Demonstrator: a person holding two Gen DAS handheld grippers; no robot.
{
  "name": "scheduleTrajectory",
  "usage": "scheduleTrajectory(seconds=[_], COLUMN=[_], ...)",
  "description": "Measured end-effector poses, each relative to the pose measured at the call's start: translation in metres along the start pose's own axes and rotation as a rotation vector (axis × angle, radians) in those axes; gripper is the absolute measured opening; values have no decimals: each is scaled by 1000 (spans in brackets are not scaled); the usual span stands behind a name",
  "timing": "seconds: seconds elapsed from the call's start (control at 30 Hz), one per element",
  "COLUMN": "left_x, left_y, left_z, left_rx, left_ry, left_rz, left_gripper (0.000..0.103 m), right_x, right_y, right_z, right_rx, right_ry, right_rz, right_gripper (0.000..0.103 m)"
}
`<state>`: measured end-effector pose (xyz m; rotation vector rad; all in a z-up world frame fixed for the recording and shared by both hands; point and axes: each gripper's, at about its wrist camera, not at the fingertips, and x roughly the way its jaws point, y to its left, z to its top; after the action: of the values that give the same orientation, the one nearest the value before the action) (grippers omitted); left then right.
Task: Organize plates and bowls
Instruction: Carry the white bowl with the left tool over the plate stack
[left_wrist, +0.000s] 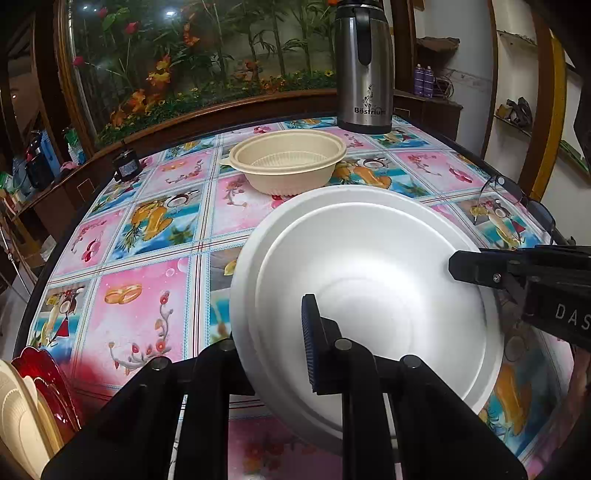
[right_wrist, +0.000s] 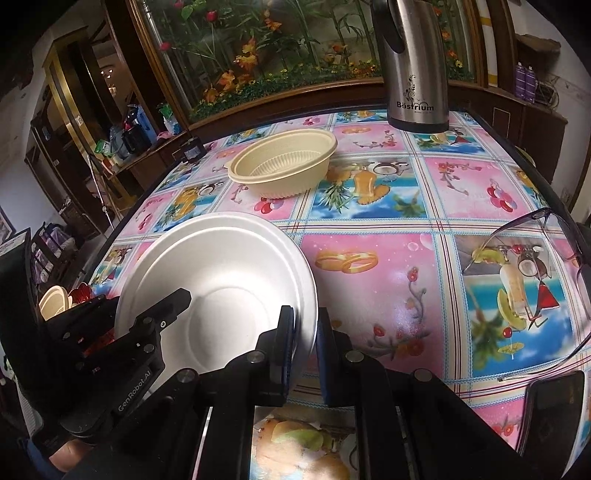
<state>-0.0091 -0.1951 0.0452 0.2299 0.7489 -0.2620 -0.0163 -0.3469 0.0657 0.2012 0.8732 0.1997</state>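
I have the round white foam bowl (left_wrist: 373, 280) pinched from two sides at once, lifted off the table and tipped so its hollow faces back toward my cameras. Being round, it has no long axis to speak of; its rim is double-stepped, and I cannot say whether that is one bowl or two nested. My left gripper (left_wrist: 273, 347) is clamped narrow on the near-left rim: one blue pad shows inside the bowl, the other finger is hidden behind the wall. My right gripper (right_wrist: 304, 350) is likewise closed tight on the opposite rim, the thin edge caught between its two blue pads. In the left view the right one reaches in from the frame's edge, cut off there.

Beyond the bowl, well apart, sits a beige ribbed plastic bowl (right_wrist: 282, 164), upright on the glossy pink-and-blue patterned tablecloth (right_wrist: 388, 280). Farther back stands a steel thermos jug (right_wrist: 415, 66), its top cut off. A pair of thin-framed spectacles (right_wrist: 532, 254) lies at the right edge, with a dark phone (right_wrist: 554, 406) just beside them, partly cropped. At the left edge I make out a red scalloped dish (left_wrist: 48, 380) and cream plates (left_wrist: 18, 417) stacked on edge, mostly out of frame.
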Motion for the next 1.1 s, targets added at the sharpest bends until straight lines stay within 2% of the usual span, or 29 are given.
scheduleTrajectory(seconds=[0.33,0.87,1.1], left_x=[-5,-7,-9], left_y=[6,9,11], left_z=[4,4,3], left_rx=[-31,-41,-60], left_ry=[-24,-36,-24], left_rz=[1,26,28], left_gripper=[15,15,15], right_x=[0,-8,-8], right_y=[1,10,10], right_z=[1,0,-4], right_rx=[-1,-27,4], right_ry=[-21,-60,-65], right_rz=[27,18,19], right_gripper=[11,11,11])
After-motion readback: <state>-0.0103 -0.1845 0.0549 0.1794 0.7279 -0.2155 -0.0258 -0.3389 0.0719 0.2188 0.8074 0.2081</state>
